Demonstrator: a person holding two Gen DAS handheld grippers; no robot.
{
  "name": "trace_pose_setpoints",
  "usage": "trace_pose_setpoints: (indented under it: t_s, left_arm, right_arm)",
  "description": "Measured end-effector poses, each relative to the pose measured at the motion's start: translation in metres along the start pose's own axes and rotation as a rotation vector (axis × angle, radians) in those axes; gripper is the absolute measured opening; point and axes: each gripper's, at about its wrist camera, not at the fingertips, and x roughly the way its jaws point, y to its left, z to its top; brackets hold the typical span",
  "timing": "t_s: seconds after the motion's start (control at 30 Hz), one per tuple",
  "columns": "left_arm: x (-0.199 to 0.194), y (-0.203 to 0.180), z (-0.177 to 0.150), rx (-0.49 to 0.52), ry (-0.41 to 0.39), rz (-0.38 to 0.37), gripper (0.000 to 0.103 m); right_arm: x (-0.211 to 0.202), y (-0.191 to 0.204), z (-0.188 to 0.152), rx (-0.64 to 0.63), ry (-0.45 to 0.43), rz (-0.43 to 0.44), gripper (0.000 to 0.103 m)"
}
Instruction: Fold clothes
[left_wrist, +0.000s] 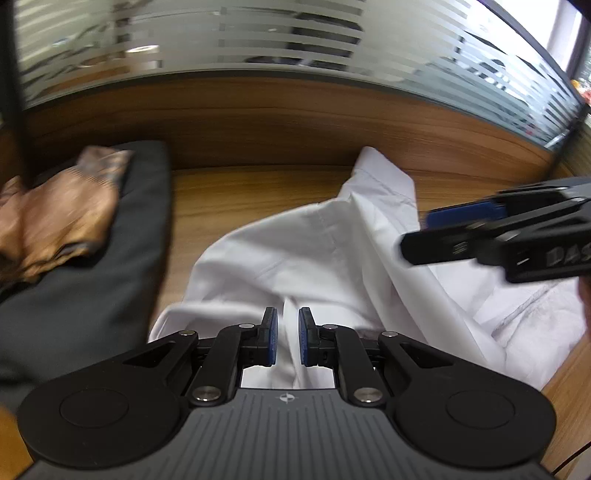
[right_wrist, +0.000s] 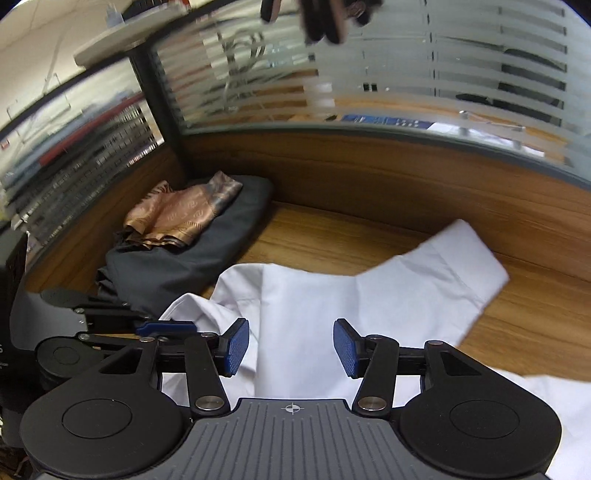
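A white shirt (left_wrist: 295, 251) lies crumpled on the wooden desk (left_wrist: 240, 192), one sleeve pointing toward the back wall. My left gripper (left_wrist: 287, 339) hovers over its near edge, jaws nearly closed around a raised fold of white cloth. My right gripper (right_wrist: 291, 345) is open and empty just above the shirt (right_wrist: 332, 295). It shows in the left wrist view (left_wrist: 417, 236) at the right, above the shirt. The left gripper shows in the right wrist view (right_wrist: 166, 326) at the shirt's left edge.
A folded dark grey garment (right_wrist: 192, 258) with a brown patterned cloth (right_wrist: 181, 214) on top lies at the left, against the corner. A wooden partition (right_wrist: 369, 177) with frosted striped glass runs behind the desk.
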Motion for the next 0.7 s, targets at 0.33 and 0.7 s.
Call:
trace_pose_setpoints:
  t_s: [0.33,0.7]
  left_arm:
    - [0.055,0.010,0.013,-0.005,0.043,-0.094,0.013]
    - [0.014,0.075,-0.005,-0.288,0.022,-0.129,0.013]
  right_arm:
    - [0.021,0.010,0.016,-0.068,0.073,-0.015,0.007]
    - [-0.013,0.066,-0.004,-0.252,0.105,0.020,0.006]
